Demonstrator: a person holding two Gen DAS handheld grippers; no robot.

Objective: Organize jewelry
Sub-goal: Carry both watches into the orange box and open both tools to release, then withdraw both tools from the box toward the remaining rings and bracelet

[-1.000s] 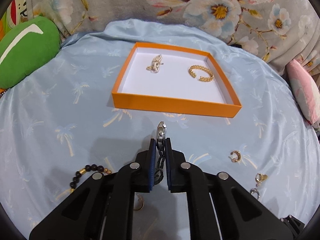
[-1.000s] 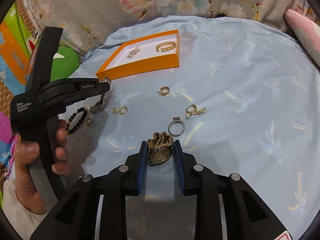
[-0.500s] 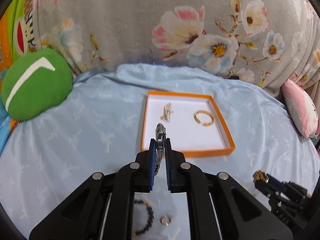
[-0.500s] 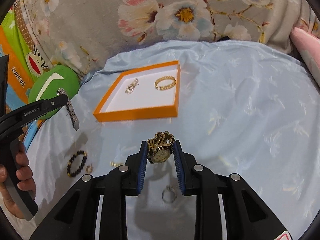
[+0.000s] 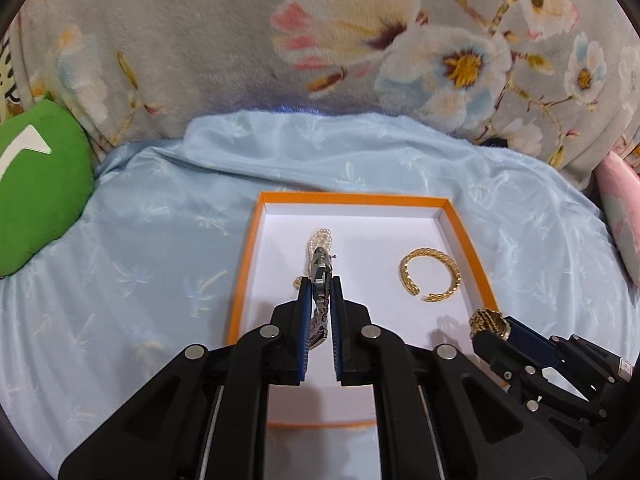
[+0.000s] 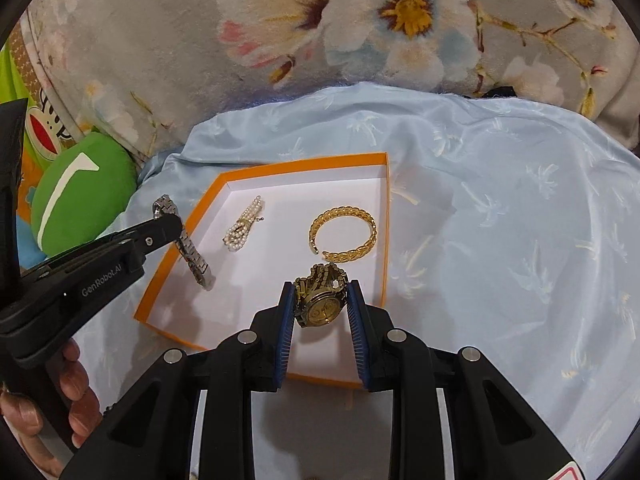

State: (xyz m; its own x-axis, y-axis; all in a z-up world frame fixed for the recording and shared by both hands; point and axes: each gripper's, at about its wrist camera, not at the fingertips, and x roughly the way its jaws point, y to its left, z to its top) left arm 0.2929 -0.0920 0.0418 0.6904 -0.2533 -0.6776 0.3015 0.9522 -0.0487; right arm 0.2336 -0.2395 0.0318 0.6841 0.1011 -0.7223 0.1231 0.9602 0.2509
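An orange box (image 5: 239, 280) (image 6: 387, 240) with a white floor lies on a light blue cloth. Inside rest a pearl piece (image 5: 320, 238) (image 6: 243, 229) and a gold open bangle (image 5: 430, 274) (image 6: 344, 236). My left gripper (image 5: 321, 284) (image 6: 170, 226) is shut on a silver link watch band (image 5: 321, 276) (image 6: 192, 252), which hangs over the box's left side. My right gripper (image 6: 320, 296) (image 5: 490, 326) is shut on a gold watch (image 6: 320, 300) (image 5: 489, 320) above the box's near right part.
A green cushion (image 5: 38, 192) (image 6: 80, 200) sits at the left. A grey floral blanket (image 5: 360, 40) rises behind the cloth. A pink pillow (image 5: 622, 216) lies at the right edge. A hand (image 6: 76, 396) holds the left gripper's handle.
Both grippers have travelled from the loose jewelry on the near cloth to over the orange box, each still carrying its piece. The box looks much nearer in both views.
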